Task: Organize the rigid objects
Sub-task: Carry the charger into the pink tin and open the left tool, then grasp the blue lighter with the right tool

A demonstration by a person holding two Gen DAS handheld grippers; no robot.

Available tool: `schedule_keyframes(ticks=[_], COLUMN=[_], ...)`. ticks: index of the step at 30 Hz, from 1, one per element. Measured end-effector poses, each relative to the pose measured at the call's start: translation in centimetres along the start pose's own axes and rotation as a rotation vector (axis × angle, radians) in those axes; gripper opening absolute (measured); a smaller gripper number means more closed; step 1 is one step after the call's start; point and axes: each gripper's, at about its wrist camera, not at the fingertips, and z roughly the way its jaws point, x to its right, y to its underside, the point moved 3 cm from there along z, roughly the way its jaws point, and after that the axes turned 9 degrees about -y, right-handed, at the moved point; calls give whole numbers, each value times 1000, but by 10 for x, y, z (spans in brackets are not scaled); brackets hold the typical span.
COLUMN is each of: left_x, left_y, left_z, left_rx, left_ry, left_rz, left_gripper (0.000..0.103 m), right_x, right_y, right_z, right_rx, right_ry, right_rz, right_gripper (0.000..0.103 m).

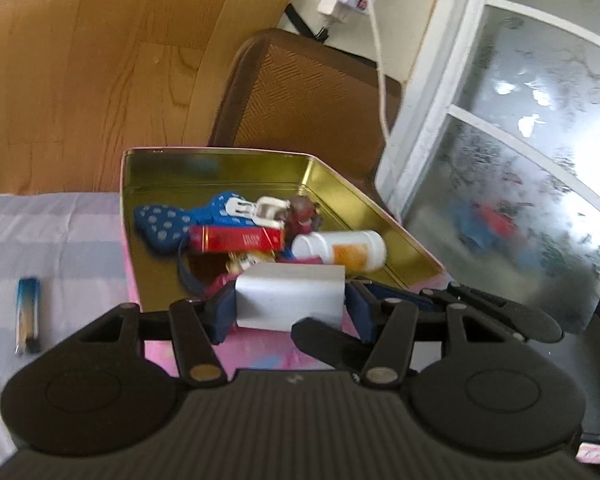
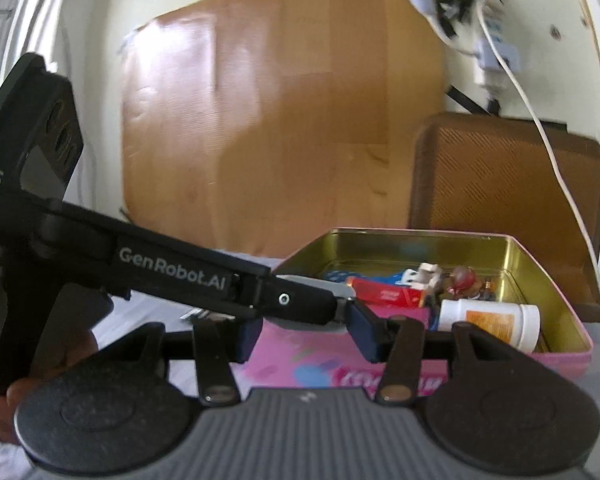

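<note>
My left gripper [image 1: 290, 308] is shut on a small white box [image 1: 292, 292], with a blue pad pressed on each end, just above the near wall of a pink tin [image 1: 220, 172] with a gold inside. In the tin lie a white bottle [image 1: 340, 250], a red box [image 1: 236, 239], a blue dotted pouch [image 1: 160, 224] and a small figurine [image 1: 304, 212]. In the right wrist view the left gripper [image 2: 332, 304] reaches across from the left. Its tip lies between the spread pads of my right gripper [image 2: 306, 332]. I cannot tell whether those pads press on anything.
A blue lighter [image 1: 28, 316] lies on the striped sheet [image 1: 40, 240] left of the tin. Behind the tin stand a brown woven panel [image 1: 312, 92] and a wooden board [image 1: 80, 60]. A frosted window [image 1: 520, 140] and a hanging white cable [image 1: 380, 60] are at the right.
</note>
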Motion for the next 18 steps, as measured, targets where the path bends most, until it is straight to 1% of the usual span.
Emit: schedule_keyframes(ticks=[4,5,6,7,8,9,10,12,14,16,18], left_x=[-5,-5,-6,-6,-8,-10,-12,-16,-19,-21,-24], left_y=[-14,-16,-17,-18,-19,-20,-22,-22,-21,-16,-9], left_z=[28,34,39,43,44,41,36,23,9,-4,-16], left_rx=[-21,-26,-29,-29,-21,-14,-3,35,64,61,57], left_ry=[-45,-64,-91,-125,-173,-196,-192,-190,-220,-230,-240], left_rz=[3,10,20,30,32,24,9,1,17,24,31], left_gripper=[59,61,63,66,67,67,67,67,67,67,67], right_x=[25,28,31,34,36,40,44,50,51,50,44], right_y=[-5,-5,-6,-5,-2,1,4,7,7,6,5], right_z=[30,37,46,56,62,67,67,58,49,40,30], right_rx=[-11,-17,-29,-40,-47,-53,-47,-18,-2,13,25], right_ry=[9,15,25,52,89,123,136,129,144,148,131], right_rz=[30,27,24,16,12,19,41,97,111,131,160], right_gripper=[47,47,47,46,47,47,47,47,47,47,47])
